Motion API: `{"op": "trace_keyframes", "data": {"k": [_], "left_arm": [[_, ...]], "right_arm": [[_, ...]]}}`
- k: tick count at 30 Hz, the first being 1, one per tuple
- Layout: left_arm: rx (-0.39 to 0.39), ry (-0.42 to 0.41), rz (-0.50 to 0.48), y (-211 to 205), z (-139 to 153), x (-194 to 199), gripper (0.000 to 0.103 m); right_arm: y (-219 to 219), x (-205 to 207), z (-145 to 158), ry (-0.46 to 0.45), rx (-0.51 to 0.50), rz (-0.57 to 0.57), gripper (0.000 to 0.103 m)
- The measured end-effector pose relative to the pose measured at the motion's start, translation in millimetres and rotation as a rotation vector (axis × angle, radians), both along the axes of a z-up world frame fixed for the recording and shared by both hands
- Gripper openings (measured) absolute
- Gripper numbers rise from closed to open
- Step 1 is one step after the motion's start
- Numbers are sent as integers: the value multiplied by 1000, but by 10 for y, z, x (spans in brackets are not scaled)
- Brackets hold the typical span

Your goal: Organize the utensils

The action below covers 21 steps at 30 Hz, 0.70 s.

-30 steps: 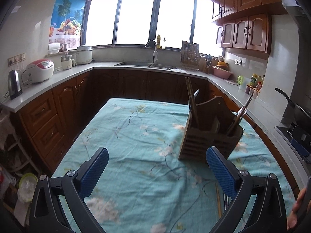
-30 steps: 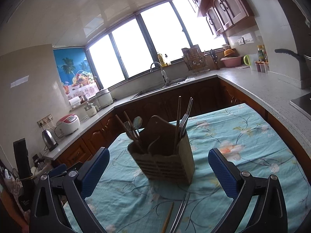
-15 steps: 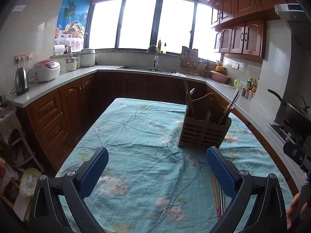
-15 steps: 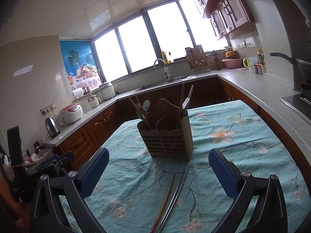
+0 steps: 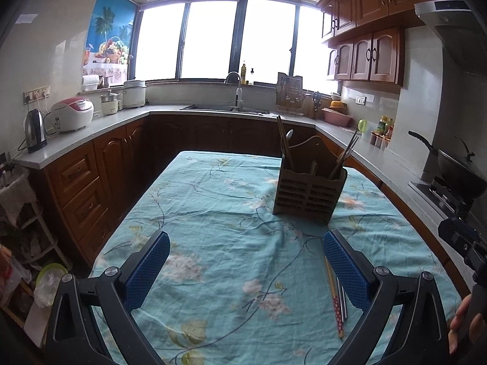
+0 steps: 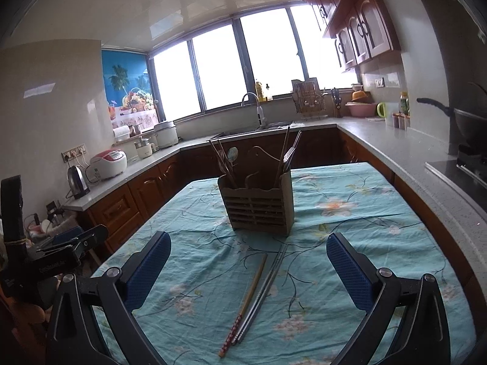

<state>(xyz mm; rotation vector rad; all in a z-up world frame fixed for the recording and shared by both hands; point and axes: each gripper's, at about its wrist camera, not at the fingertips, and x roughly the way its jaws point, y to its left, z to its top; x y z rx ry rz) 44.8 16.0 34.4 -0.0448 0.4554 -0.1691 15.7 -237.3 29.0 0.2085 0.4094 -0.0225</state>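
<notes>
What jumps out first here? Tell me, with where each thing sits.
The wooden utensil holder stands upright mid-table on the turquoise floral tablecloth, with chopsticks and a spoon sticking out. Nearer the camera, loose chopsticks lie flat on the cloth, between the open right gripper's blue fingers. Bright windows fill the far wall.

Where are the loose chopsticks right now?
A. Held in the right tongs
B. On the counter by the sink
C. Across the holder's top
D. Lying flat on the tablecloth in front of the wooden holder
D: the loose chopsticks lie flat on the tablecloth, in front of the wooden holder, with both tongs open and empty.
</notes>
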Motion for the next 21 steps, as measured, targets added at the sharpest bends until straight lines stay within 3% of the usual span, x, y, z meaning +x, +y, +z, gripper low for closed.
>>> {"op": "trace_keyframes", "data": {"k": [11,21], "left_arm": [[53,9,-29,-119,-178,-181,102],[95,28,3,-170,-230,-223,102]], "right_arm": [[136,-174,-273,11,-97,-32,103],[157,-213,-400,45,-90,-21,103]]}}
